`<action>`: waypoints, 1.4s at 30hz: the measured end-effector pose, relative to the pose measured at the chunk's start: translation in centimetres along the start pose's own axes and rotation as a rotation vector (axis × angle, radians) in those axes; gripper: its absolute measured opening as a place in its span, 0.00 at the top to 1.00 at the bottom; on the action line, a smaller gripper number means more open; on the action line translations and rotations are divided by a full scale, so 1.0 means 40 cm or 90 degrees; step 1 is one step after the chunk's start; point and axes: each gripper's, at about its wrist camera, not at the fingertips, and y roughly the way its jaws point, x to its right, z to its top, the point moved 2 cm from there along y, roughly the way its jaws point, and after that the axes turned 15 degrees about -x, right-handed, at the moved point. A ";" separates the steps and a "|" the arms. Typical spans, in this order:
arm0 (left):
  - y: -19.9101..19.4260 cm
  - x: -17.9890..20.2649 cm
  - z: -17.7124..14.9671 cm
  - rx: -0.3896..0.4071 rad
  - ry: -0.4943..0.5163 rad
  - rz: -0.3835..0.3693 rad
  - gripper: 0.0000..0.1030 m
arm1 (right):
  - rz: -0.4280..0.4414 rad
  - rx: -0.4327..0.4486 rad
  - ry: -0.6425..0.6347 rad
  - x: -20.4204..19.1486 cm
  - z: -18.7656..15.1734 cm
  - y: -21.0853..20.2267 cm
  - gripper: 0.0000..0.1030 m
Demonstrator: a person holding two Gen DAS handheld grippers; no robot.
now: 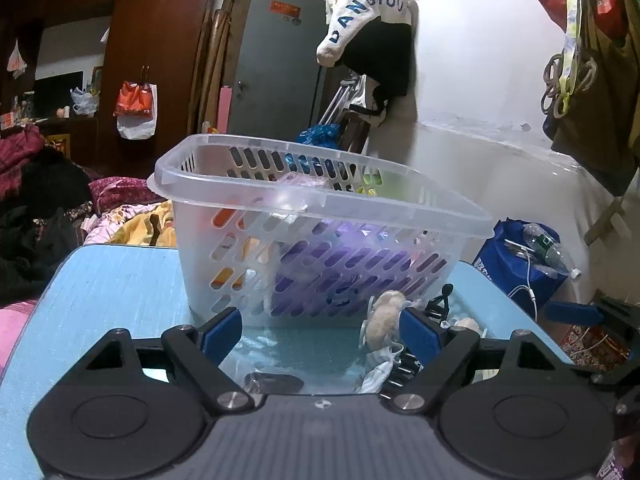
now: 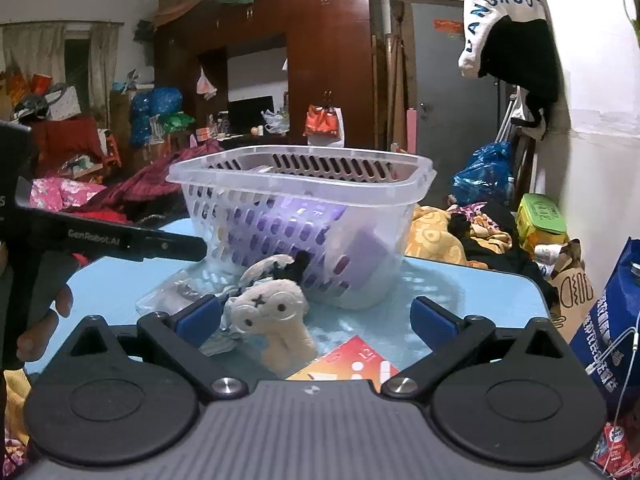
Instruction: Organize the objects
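Observation:
A clear slotted plastic basket [image 1: 248, 216] stands on the light blue table [image 1: 112, 288] and holds purple packets and other items; it also shows in the right wrist view [image 2: 392, 184]. My left gripper [image 1: 320, 334] is open, low over the table just before the basket, above a clear plastic bag [image 1: 280, 354]. A cream plush toy [image 2: 276, 320] lies on the table between the grippers; it appears by my left gripper's right finger [image 1: 382, 320]. My right gripper [image 2: 316, 322] is open, the plush just inside its left finger. An orange-red card [image 2: 352, 362] lies below it.
The table [image 2: 480, 292] has a rounded far-right corner. Piled clothes and bedding [image 2: 448, 236] lie behind it. A blue bag [image 1: 516, 264] with a bottle and cable stands to the right. The left gripper's body [image 2: 120, 240] reaches in from the left in the right wrist view.

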 end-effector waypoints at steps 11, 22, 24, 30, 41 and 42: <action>-0.002 0.008 -0.013 -0.002 0.004 -0.015 0.14 | 0.008 -0.003 -0.006 -0.012 -0.017 0.004 0.00; -0.071 0.127 -0.183 0.016 0.079 -0.074 0.14 | -0.001 -0.021 0.078 0.102 -0.047 -0.004 0.00; -0.076 0.161 -0.216 0.013 0.099 -0.085 0.14 | 0.007 -0.021 0.091 0.119 -0.058 -0.010 0.00; -0.070 0.261 -0.270 -0.009 0.159 -0.119 0.14 | 0.042 -0.034 0.116 0.152 -0.056 0.003 0.00; -0.003 0.381 -0.312 -0.046 0.198 -0.095 0.14 | 0.155 -0.072 0.113 0.170 -0.064 0.037 0.06; 0.006 0.380 -0.311 -0.050 0.195 -0.087 0.14 | 0.175 -0.081 0.114 0.174 -0.069 0.041 0.06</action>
